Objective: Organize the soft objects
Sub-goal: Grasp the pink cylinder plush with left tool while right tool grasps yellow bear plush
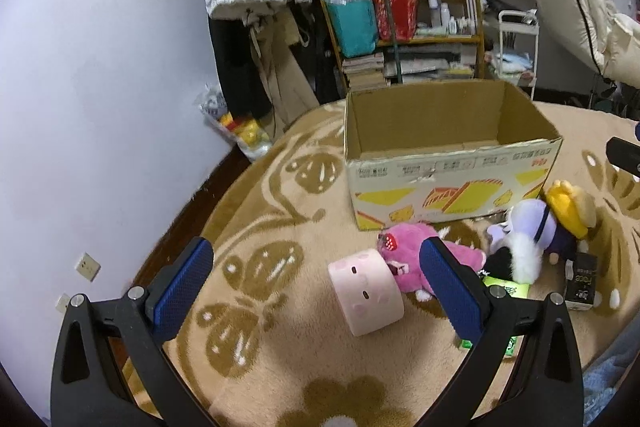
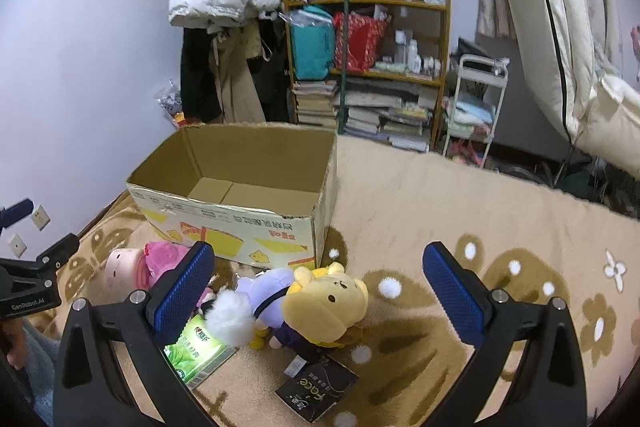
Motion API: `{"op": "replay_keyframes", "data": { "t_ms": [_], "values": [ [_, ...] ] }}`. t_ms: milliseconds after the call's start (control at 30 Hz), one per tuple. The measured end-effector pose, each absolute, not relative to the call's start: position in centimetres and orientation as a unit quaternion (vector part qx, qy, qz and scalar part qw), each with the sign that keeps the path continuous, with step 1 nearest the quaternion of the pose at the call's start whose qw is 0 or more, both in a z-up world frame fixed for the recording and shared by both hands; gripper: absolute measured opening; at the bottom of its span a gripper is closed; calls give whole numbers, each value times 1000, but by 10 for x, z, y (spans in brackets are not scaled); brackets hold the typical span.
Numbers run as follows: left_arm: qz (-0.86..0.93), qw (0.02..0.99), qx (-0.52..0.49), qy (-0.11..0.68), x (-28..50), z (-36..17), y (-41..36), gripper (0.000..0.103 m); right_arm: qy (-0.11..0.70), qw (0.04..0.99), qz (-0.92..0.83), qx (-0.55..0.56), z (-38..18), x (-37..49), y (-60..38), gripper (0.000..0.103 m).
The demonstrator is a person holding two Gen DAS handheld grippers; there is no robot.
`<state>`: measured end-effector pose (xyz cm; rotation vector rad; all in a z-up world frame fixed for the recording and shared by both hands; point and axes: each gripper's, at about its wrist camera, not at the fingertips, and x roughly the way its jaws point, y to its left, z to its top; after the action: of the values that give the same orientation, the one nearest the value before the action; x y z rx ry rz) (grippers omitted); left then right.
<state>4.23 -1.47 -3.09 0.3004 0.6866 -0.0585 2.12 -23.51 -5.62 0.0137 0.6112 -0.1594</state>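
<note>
Left wrist view: left hand-held gripper (image 1: 316, 285) w/ blue pads spread wide, nothing between them. Just ahead, centre-low in frame, lies a pale pink cylindrical plush cushion (image 1: 366, 297) on the tan flower-pattern blanket (image 1: 260, 259). Touching its right side is a fuzzy pink plush toy (image 1: 412, 259), partly behind the right pad. Further right, a lavender-and-yellow bear plush (image 1: 548, 223). Open, empty-looking cardboard box w/ yellow print (image 1: 448, 163) sits behind them, upper centre. Cushion's long axis runs roughly lower left to upper right, across the gap btw the pads.

Right wrist view: right hand-held gripper (image 2: 318, 291) also wide open, empty. Bear plush (image 2: 320, 303) lies directly btw its pads, low centre, head toward the right, body running leftward, so its long axis is across the frame. Pink toys at lower left, nearer the left gripper (image 2: 36, 279). Green packet (image 2: 196, 351) and black "Face" packet (image 2: 316, 387) lie just beside the bear; prob. not soft.

Judgement: right hand is nearer the bear, left nearer the cushion; box is ahead of both.
</note>
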Motion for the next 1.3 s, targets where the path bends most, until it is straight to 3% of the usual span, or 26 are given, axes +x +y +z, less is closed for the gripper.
{"op": "replay_keyframes", "data": {
  "t_ms": [567,1033,1200,1300],
  "values": [
    [-35,888,97,448,89,-80,-10,102,406,905,-78,96,-107,56,-274,103],
    [-49,864,102,491,103,-106,-18,102,428,896,-69,92,-132,84,-278,101],
    [-44,857,94,504,108,-113,-14,102,446,886,-62,109,-143,93,-285,92],
    [-46,849,80,520,112,-120,-10,92,454,881,-55,118,-149,94,-286,91]
  ]
}}
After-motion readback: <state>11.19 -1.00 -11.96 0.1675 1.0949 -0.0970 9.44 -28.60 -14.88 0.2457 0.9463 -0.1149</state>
